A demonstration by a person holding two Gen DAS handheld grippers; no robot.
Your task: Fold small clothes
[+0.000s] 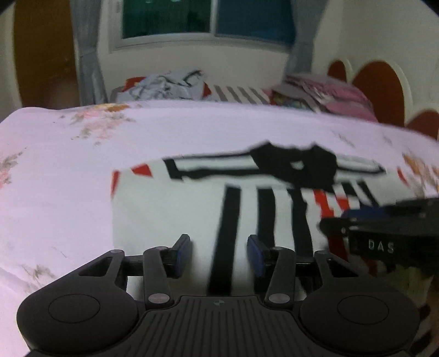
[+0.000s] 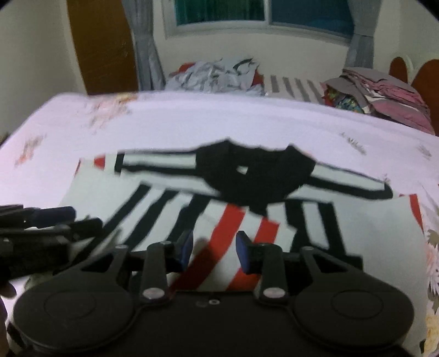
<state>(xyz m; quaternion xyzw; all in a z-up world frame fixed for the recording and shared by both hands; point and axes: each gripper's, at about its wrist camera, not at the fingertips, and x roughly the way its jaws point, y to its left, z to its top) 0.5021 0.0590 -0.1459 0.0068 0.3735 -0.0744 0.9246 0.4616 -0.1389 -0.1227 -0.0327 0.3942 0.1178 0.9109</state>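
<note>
A small white shirt (image 1: pixel 170 208) with black and red stripes and a black collar lies flat on the pink floral bed sheet (image 1: pixel 55 164), collar away from me. My left gripper (image 1: pixel 219 254) is open and empty just above the shirt's near left part. My right gripper (image 2: pixel 214 254) is open and empty over the shirt (image 2: pixel 370 228), above its red stripes near the near hem. The right gripper also shows at the right edge of the left wrist view (image 1: pixel 384 233), and the left gripper shows at the left edge of the right wrist view (image 2: pixel 41 228).
A heap of loose grey clothes (image 2: pixel 216 74) lies at the far side of the bed. A stack of folded pink and grey clothes (image 2: pixel 384 96) sits at the far right. A window with curtains (image 2: pixel 260 13) is behind, and a brown door (image 2: pixel 101 46) at the left.
</note>
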